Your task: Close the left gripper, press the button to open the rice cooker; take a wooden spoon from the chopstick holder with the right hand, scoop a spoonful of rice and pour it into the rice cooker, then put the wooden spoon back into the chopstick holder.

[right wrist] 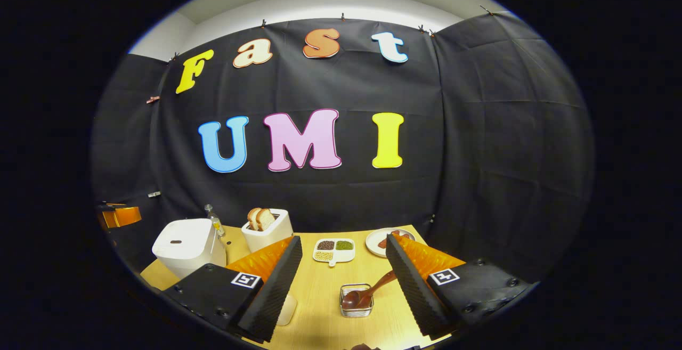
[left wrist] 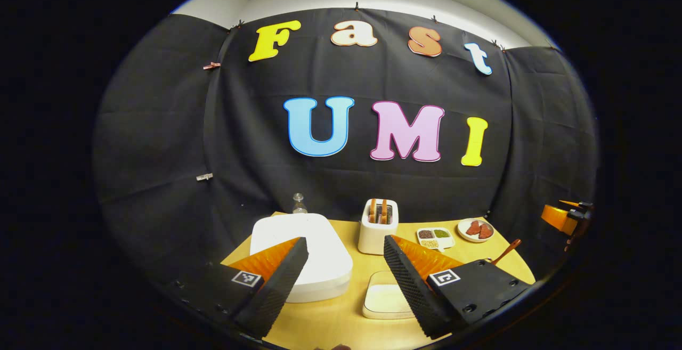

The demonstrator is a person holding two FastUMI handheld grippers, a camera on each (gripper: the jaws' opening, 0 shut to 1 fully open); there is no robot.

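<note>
Your left gripper hangs spread at twelve o'clock above the shut rice cooker; unclosed, its fingers risk straddling the button.

Bare table at 6 o'clock in the right gripper view, between holder and dish. At 10 o'clock, blocked by rice cooker, toaster just beside.

In the left gripper view, the rice cooker is partly covered by a finger of the left gripper, and another finger hides the wooden spoon below its handle. The divided dish holds contents too small to identify.
</note>
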